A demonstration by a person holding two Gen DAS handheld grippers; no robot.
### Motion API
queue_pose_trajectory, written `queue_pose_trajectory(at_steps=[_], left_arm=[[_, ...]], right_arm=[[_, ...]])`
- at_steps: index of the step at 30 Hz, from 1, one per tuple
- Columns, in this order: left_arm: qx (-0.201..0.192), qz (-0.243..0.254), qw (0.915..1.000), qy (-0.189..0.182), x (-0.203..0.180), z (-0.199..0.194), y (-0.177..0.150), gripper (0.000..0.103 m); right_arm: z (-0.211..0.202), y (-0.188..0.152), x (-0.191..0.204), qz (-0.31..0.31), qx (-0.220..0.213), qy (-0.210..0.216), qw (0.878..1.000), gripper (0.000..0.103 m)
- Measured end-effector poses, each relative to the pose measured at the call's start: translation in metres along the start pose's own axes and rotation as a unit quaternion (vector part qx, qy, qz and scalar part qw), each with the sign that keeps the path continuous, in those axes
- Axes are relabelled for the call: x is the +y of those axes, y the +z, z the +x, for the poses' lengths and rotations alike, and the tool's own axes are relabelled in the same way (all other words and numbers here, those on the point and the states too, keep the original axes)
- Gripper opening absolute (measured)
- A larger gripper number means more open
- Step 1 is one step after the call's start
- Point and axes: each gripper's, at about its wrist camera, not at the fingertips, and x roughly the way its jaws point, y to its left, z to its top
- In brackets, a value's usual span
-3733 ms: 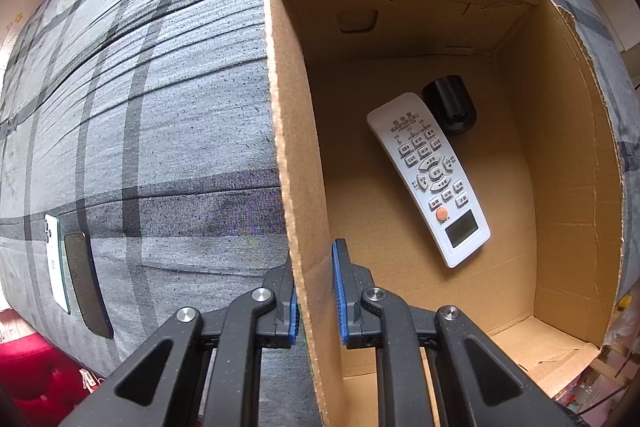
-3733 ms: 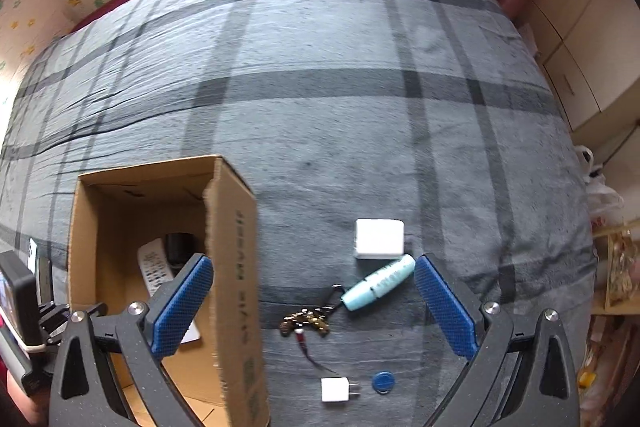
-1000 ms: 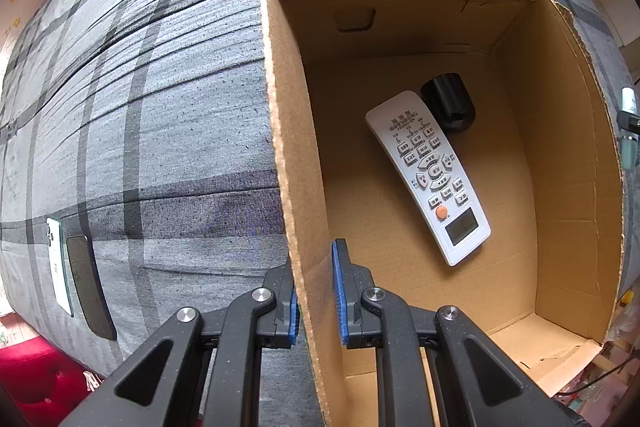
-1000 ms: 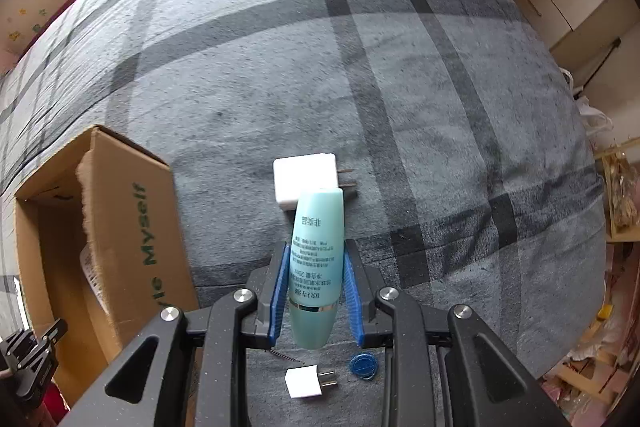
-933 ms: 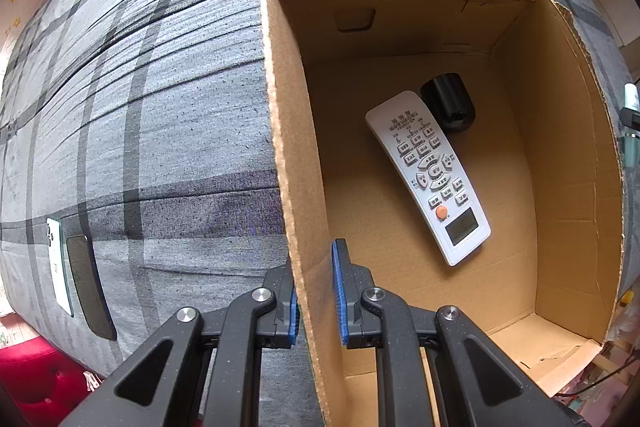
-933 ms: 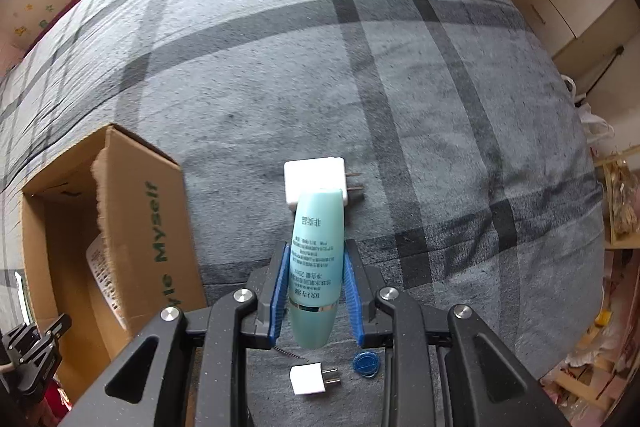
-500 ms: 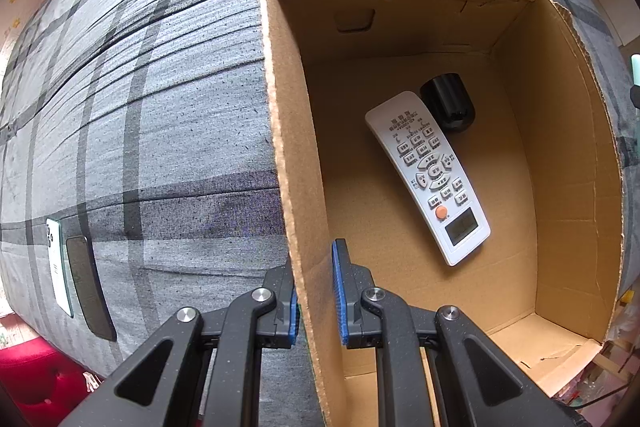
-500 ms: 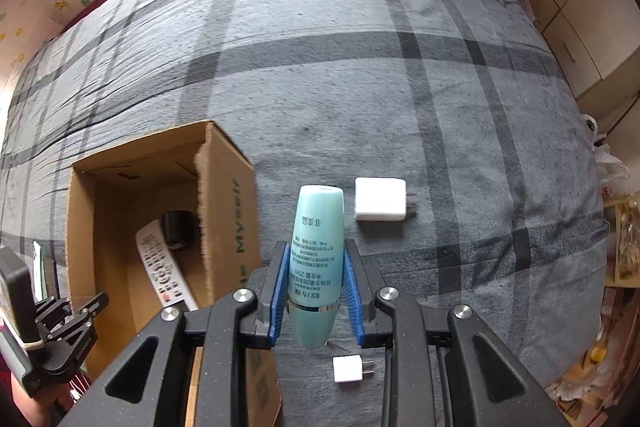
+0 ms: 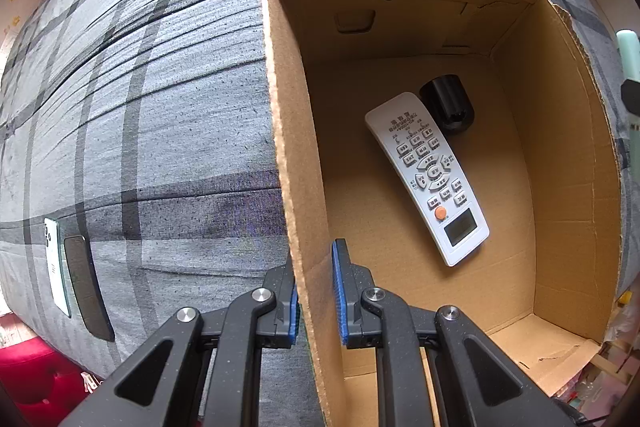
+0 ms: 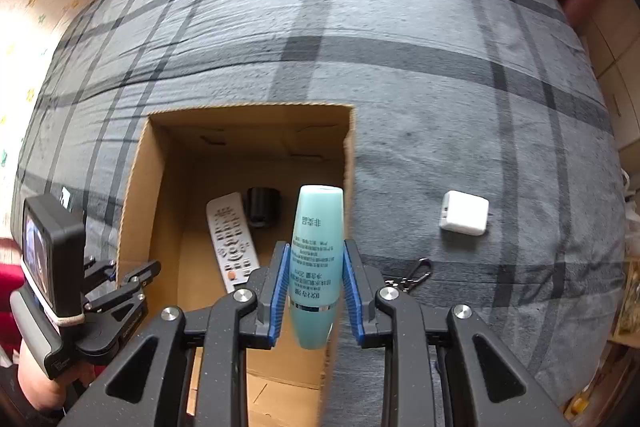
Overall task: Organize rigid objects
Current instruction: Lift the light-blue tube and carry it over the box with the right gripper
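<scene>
- While pointing steeply down over the cardboard box (image 10: 248, 115), the right gripper (image 10: 316, 291) clamps the teal tube (image 10: 318, 251) between its pads.
- Left gripper (image 9: 316, 291) pinches the box wall, pointing straight down.

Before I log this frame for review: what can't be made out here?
- Keyring, right wrist view: mostly behind the right gripper.
- Tube: label print too small to read.
- Box near corner, left wrist view: blocked by the left gripper.
- Two flat things at bed's edge: unidentifiable.
</scene>
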Motion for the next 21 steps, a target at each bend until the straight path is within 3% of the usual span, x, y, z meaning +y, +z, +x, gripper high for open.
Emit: queue_pose_trajectory(at_steps=[11, 21], left_arm=[[0.000, -0.001, 1.0000, -0.003, 0.001, 0.003, 0.000, 0.015], [0.000, -0.001, 1.0000, -0.005, 0.002, 0.003, 0.000, 0.015]], right_arm=[[0.034, -0.006, 0.044, -0.068, 0.027, 0.005, 0.997, 0.027], [0.075, -0.005, 0.061, -0.098, 0.054, -0.004, 0.994, 0.027]])
